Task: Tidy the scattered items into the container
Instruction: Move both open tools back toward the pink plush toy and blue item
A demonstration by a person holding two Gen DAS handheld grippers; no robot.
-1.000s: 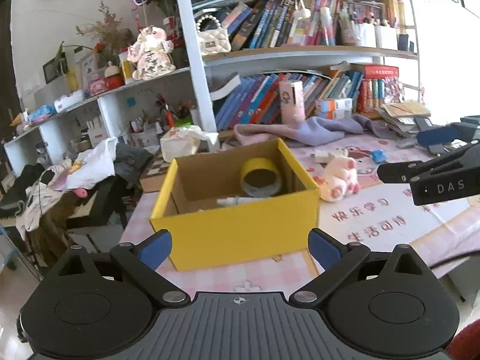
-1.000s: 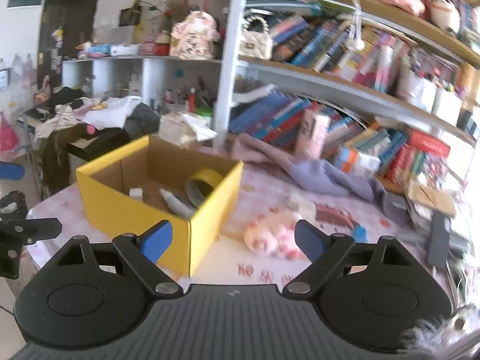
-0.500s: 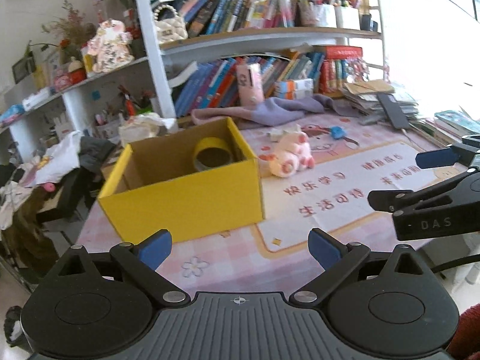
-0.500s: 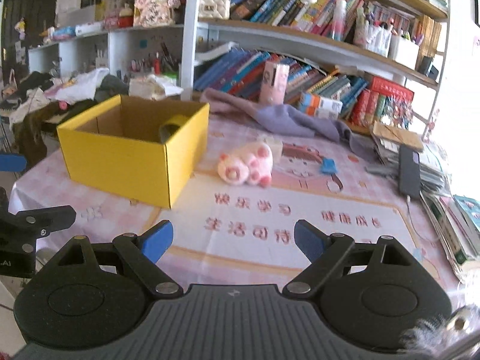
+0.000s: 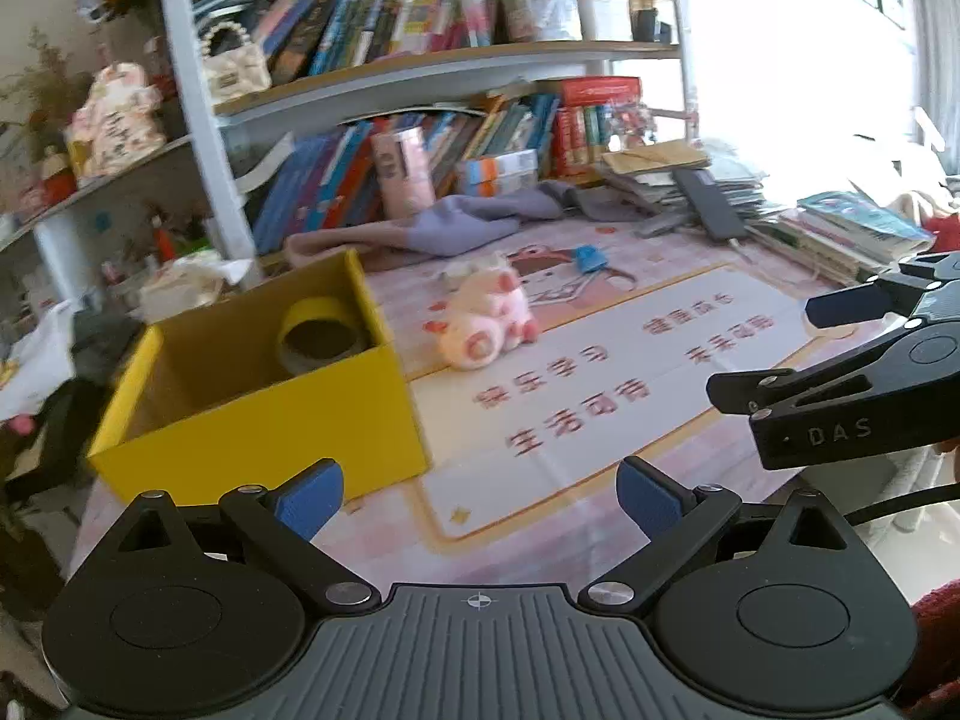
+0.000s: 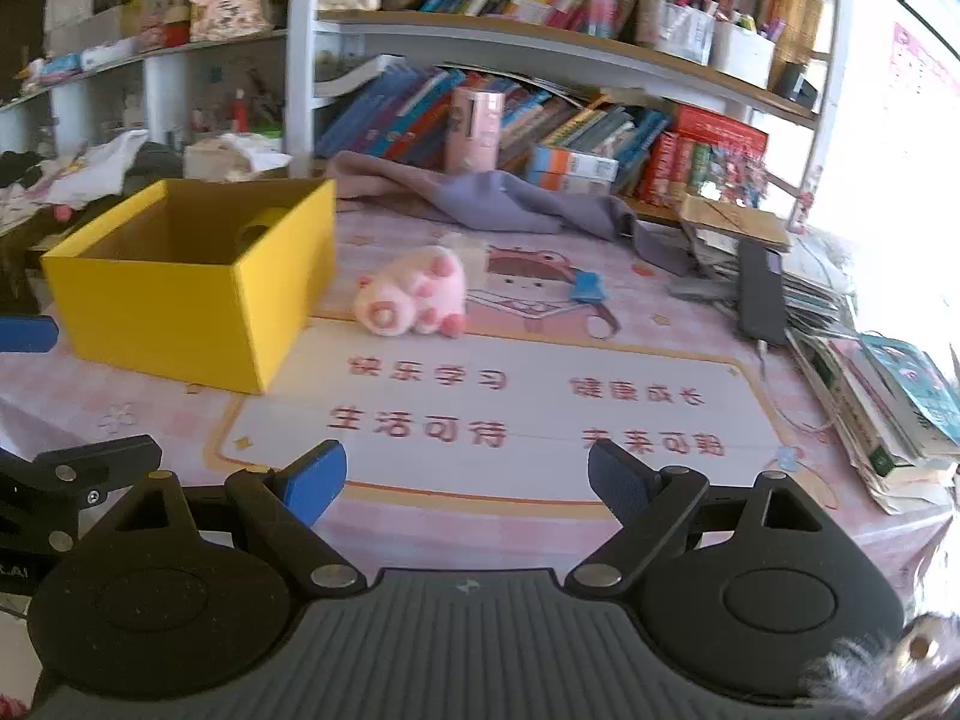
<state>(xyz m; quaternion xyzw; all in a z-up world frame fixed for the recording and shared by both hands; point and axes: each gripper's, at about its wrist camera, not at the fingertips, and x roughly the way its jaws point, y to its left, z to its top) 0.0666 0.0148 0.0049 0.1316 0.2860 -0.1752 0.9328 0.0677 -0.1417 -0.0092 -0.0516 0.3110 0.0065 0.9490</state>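
Both empty, spread grippers retreated; pink plush pig lies sideways, feet facing camera.

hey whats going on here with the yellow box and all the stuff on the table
A person holds a two-finger gripper in each hand over a cluttered table, tidying loose items into the yellow cardboard box. A roll of yellow tape already sits inside it. The left gripper and the right gripper are both open and empty, hovering above the pink table mat. A pink plush pig lies just beside the box, and a small blue clip lies past it, both not yet put away.
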